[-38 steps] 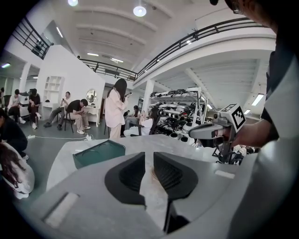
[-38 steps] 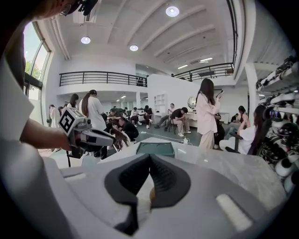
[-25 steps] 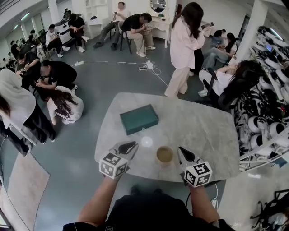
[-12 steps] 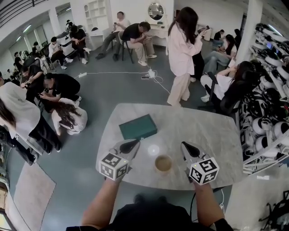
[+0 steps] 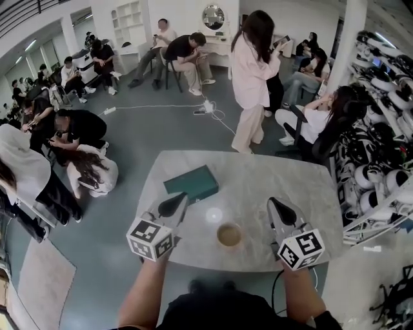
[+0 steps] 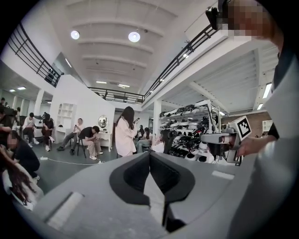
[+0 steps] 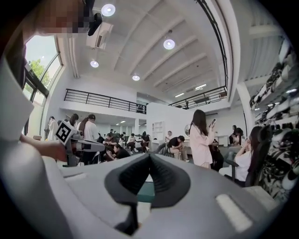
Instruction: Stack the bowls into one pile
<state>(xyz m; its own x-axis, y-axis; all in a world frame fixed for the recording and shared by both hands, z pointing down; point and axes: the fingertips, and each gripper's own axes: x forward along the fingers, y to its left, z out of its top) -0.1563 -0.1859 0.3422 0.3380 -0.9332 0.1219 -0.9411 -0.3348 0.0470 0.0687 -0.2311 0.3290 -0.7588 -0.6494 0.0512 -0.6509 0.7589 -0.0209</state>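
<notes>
Brown bowl (image 5: 229, 235) between just-closed left tool (image 5: 183, 196) and closed right tool (image 5: 271, 202), both empty

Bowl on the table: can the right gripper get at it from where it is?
Probably yes. The bowl sits in the open beside the right gripper, nothing between them. Its jaws are shut and empty, so they must open first.

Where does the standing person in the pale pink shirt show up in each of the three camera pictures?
Head view: the standing person is at upper middle, beyond the far edge of the table.
Left gripper view: left of centre, in the distance.
Right gripper view: right of centre.
Shared landmark: the round mirror on the far wall sits just left of that person in every picture.
</notes>
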